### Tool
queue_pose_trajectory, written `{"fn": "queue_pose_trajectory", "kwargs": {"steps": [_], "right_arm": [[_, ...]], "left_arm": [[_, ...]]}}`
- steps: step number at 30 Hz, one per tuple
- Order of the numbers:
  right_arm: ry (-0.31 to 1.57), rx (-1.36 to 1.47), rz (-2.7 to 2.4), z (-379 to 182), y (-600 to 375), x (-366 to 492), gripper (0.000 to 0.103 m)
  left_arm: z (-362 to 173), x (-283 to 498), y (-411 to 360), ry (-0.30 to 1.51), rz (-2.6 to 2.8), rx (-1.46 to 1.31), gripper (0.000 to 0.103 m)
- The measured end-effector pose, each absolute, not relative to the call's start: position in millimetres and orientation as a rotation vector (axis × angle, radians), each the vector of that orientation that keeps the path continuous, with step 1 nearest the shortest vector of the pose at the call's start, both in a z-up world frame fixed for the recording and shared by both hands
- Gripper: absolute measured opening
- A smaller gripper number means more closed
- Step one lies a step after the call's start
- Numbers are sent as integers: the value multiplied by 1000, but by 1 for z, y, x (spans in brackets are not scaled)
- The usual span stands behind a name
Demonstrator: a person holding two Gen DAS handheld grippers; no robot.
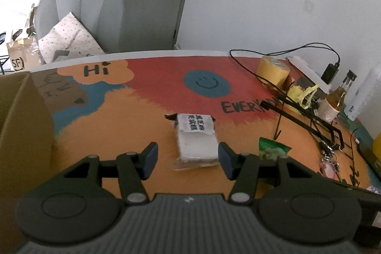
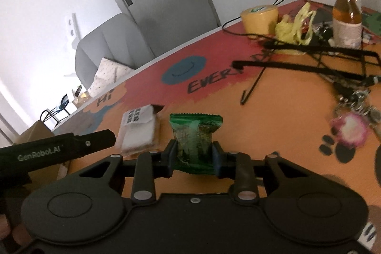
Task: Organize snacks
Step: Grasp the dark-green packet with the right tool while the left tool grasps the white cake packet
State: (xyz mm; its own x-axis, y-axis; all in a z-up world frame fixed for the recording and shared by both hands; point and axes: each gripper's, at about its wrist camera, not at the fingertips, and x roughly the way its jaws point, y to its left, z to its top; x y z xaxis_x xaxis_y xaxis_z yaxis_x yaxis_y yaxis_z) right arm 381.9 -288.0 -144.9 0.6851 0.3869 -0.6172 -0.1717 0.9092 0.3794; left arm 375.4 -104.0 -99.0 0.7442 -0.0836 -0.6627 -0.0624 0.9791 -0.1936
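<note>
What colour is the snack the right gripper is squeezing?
Green. The snack packet shows best in the right wrist view, between the right gripper's jaws.

Black left gripper [image 1: 187, 156], blue-padded jaws, silver screws, "GenRobot.AI" lettering

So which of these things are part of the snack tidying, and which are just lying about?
Part of the job: green snack packet held in the right claw; white snack packet; cardboard box.

Lying about: tape roll, bottle, yellow bag, keys.
</note>
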Motion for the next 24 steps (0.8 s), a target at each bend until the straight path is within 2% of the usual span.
{"fn": "queue_pose_trajectory", "kwargs": {"steps": [2, 6, 7, 12, 22, 24], "right_arm": [[755, 299, 312, -146, -290, 384, 29], [756, 279, 302, -149, -292, 386, 30], [755, 275, 300, -149, -293, 386, 30], [740, 256, 289, -150, -293, 385, 42], [724, 234, 289, -153, -291, 389, 44], [723, 229, 288, -153, -290, 389, 45]], "left_arm": [[-102, 381, -108, 739, -10, -213, 59], [-110, 390, -110, 741, 13, -223, 73], [-111, 392, -110, 739, 20, -225, 74], [-119, 401, -113, 743, 21, -226, 75], [-136, 406, -122, 720, 46, -187, 74], [-139, 406, -124, 715, 49, -168, 71]]}}
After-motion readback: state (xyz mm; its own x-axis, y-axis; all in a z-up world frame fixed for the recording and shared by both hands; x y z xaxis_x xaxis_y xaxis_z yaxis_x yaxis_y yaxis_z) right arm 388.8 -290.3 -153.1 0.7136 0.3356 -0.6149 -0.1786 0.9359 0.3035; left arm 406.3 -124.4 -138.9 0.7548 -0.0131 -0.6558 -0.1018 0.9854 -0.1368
